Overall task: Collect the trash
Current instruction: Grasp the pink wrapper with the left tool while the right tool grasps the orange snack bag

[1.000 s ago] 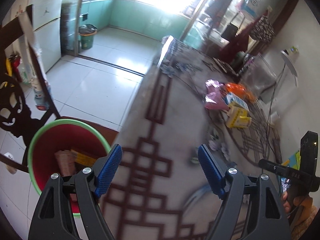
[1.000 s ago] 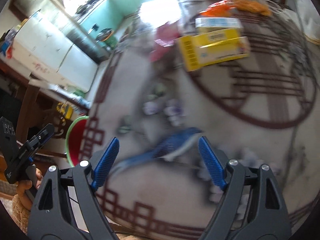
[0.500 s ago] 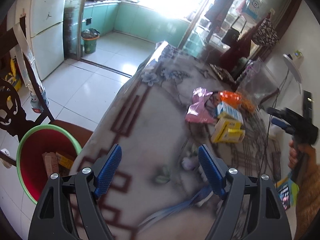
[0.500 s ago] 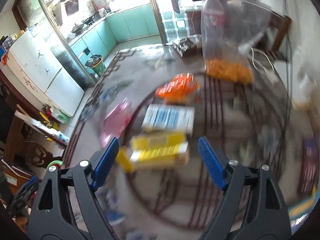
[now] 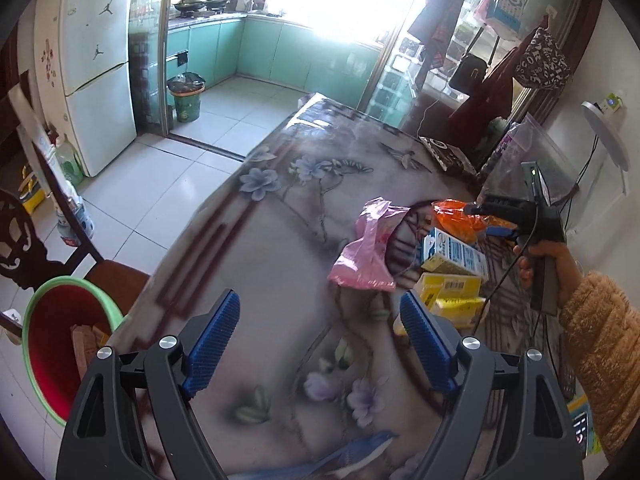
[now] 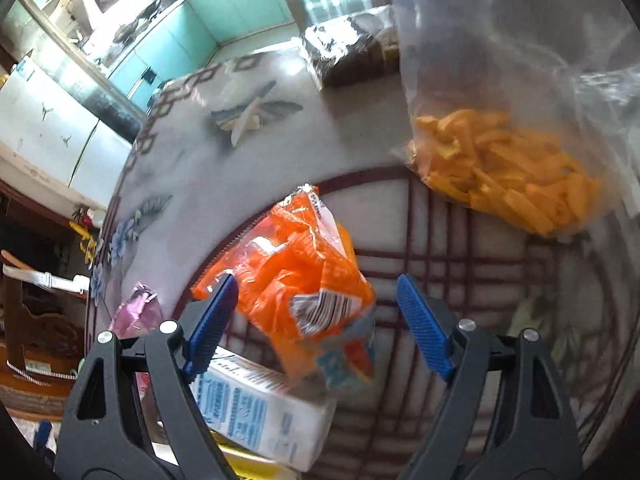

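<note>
- The left gripper (image 5: 320,338) hangs over a table (image 5: 280,264) covered in a grey cloth with flowers and dark red lines. Its blue-padded jaws stand wide, having just opened a little further, with nothing between them.
- Ahead of the left gripper and to its right lies a crumpled pink plastic bag (image 5: 366,252). Just right of that sit a white and blue carton (image 5: 454,252) and a yellow box (image 5: 450,294), touching each other.
- Down to the left of the left gripper, below the table edge, stands a red bucket with a green rim (image 5: 60,344), with some brown and yellow pieces inside.
- The right gripper (image 6: 318,322) points steeply down at an orange snack wrapper (image 6: 296,276) lying on the cloth. Its jaws stand wide apart on either side of the wrapper; the left pad overlaps the wrapper's edge in the picture, but whether it touches I cannot tell. The right pad is clear of it.
- Just below the wrapper, near the right gripper's left finger, the white and blue carton (image 6: 256,412) shows again.
- Further ahead and to the right stands a clear plastic bag holding orange pieces (image 6: 508,168).
- In the left wrist view, a hand (image 5: 548,264) in a fuzzy tan sleeve (image 5: 600,352) holds the right gripper (image 5: 486,216) over the orange wrapper (image 5: 456,218).
</note>
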`<state>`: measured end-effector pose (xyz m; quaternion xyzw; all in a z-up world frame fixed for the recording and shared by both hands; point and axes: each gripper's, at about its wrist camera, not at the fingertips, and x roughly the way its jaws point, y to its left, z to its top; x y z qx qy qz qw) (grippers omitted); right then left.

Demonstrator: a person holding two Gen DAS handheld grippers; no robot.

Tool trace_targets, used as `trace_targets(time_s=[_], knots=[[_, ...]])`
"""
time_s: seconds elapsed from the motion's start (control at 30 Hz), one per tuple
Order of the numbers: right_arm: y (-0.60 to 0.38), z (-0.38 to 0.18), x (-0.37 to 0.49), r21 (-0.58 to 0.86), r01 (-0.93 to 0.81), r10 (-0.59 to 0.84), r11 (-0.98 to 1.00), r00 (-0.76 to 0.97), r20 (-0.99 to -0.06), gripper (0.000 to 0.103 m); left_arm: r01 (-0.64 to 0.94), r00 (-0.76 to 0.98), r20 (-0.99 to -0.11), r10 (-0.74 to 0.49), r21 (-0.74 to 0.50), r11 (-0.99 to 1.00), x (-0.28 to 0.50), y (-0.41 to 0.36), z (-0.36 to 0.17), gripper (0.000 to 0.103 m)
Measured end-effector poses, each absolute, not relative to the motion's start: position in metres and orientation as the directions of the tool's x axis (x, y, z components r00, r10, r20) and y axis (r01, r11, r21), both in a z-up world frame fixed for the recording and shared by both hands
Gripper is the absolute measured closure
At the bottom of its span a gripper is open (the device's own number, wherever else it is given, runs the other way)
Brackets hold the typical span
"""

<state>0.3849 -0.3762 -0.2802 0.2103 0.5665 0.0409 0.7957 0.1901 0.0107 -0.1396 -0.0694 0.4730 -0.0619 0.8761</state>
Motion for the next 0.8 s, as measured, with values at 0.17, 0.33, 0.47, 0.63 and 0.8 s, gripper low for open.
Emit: trace_targets(time_s=[0.17,0.33,0.47,0.63,0.8], knots=[[-0.375,-0.292,0.375,0.460,0.122,0.404,0.880,0.318,-0.858,0.043,0.067,0.521,-0.826,-0.212,-0.208,0.976,0.220,-0.021,-0.150,0.024],[-0.366,-0.283,0.331,0.473,0.041,0.438,0.880,0.314,-0.842,0.049,0.080,0.522,-0.827,-0.210,-0.198,0.977,0.253,-0.048,-0.170,0.024],[-0.363,-0.278,0.284,0.543,0.058,0.498,0.837,0.329,-0.803,0.049,0.041,0.506,-0.842,-0.186,-0.192,0.981,0.281,-0.058,-0.198,0.024],[-0.352,-0.259,0.233,0.544,0.084,0.477,0.835,0.383,-0.791,0.049,0.003,0.417,-0.886,-0.203,-0.222,0.975,0.304,-0.062,-0.240,0.026],[-0.336,-0.240,0.207,0.494,0.080,0.424,0.866,0.406,-0.809,0.049,0.017,0.342,-0.917,-0.205,-0.212,0.977,0.310,-0.065,-0.263,0.062]])
